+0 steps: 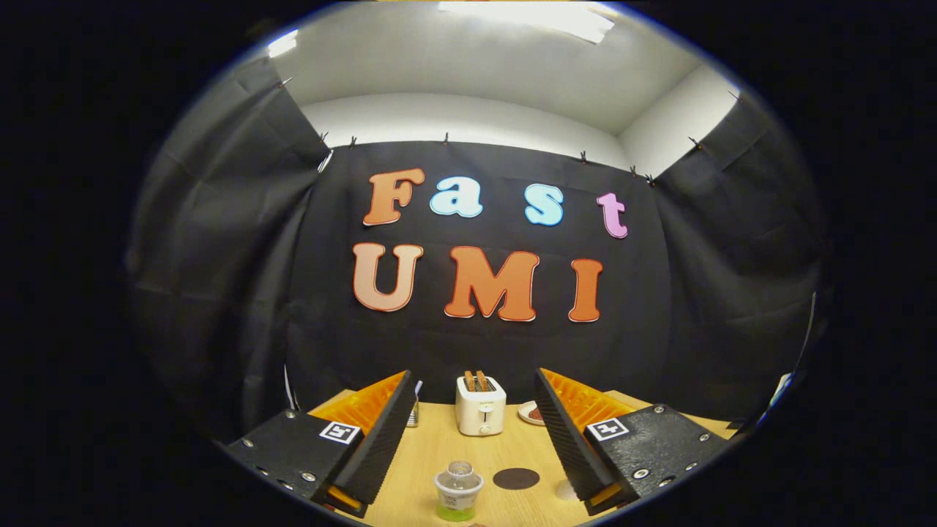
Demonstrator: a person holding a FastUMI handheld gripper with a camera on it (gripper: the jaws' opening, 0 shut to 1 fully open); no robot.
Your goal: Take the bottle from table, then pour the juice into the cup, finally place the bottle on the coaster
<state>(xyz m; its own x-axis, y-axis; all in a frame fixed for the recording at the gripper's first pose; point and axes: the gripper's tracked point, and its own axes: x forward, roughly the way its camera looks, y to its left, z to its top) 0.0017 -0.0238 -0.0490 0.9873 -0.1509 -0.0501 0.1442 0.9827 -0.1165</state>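
The table [432,454] was a light, warm wood tone. On it, the toaster [480,407] was creamy white with two brown slices [476,380] sticking out the top. The cup [457,496] was clear plastic with a green band at the bottom. The coaster [516,479] was a plain dark brown disc. The little plate [528,413] looked white with something reddish-brown on it.

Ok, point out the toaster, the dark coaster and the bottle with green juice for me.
toaster [480,414], gripper view, on its white front face.
coaster [516,479], gripper view, on the middle of the dark round disc.
bottle [458,492], gripper view, on its clear body, between the open hand-held gripper [472,399] fingers.
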